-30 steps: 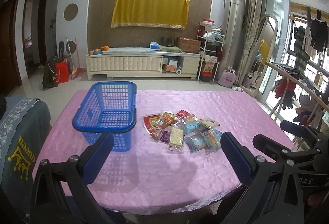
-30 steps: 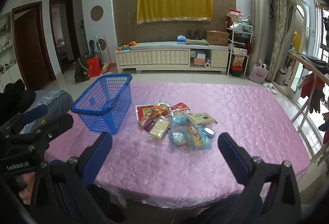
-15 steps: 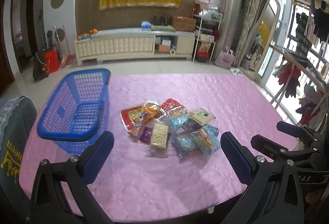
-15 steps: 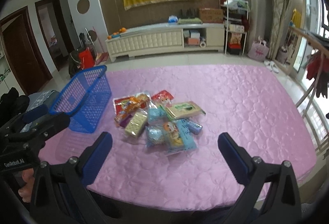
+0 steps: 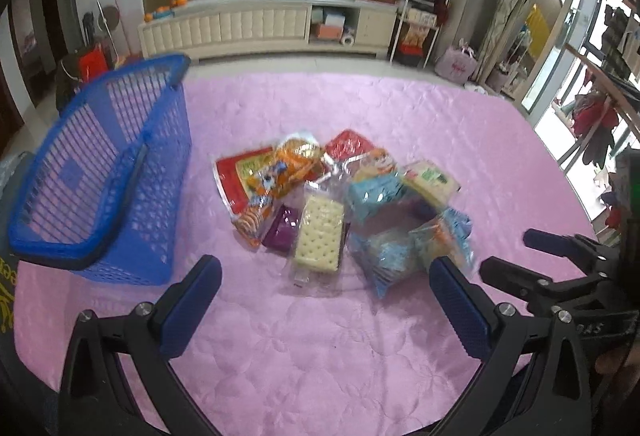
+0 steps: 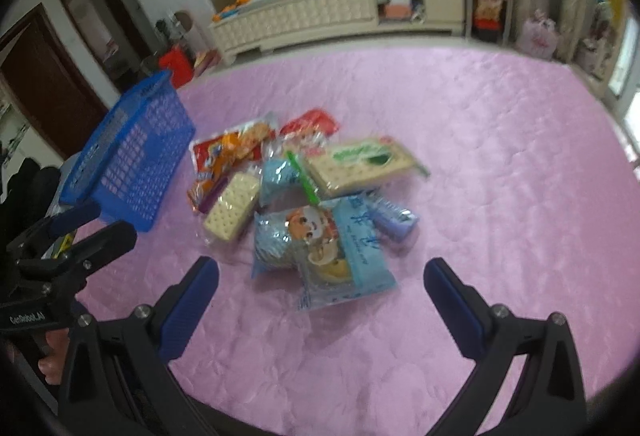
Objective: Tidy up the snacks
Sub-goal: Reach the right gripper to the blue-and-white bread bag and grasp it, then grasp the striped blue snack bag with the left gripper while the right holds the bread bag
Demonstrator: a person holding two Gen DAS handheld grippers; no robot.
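Step in hand: an approach to the snack pile [image 5: 340, 204] is judged to be under way; nothing has been picked up yet.
Left gripper [image 5: 326, 300]: held low over the near part of the bench [image 5: 400, 108], its fingers [image 5: 188, 308] spread wide and empty, the cracker packet [image 5: 320, 232] framed between them.
Right gripper [image 6: 320, 296]: likewise spread wide and empty, with the blue cartoon packet [image 6: 324, 256] just beyond its tips.
How it is best done: one packet at the near edge of the pile should be chosen, not one buried underneath; crinkly wrappers are likely to slip, so the packet's body should be pinched rather than its sealed edge.
Snacks: heaped together mid-bench, overlapping one another, on the pink cloth.
Basket [image 5: 108, 176]: blue, latticed, set at the left just beside the pile; nothing is seen inside it, the cloth showing through its walls.
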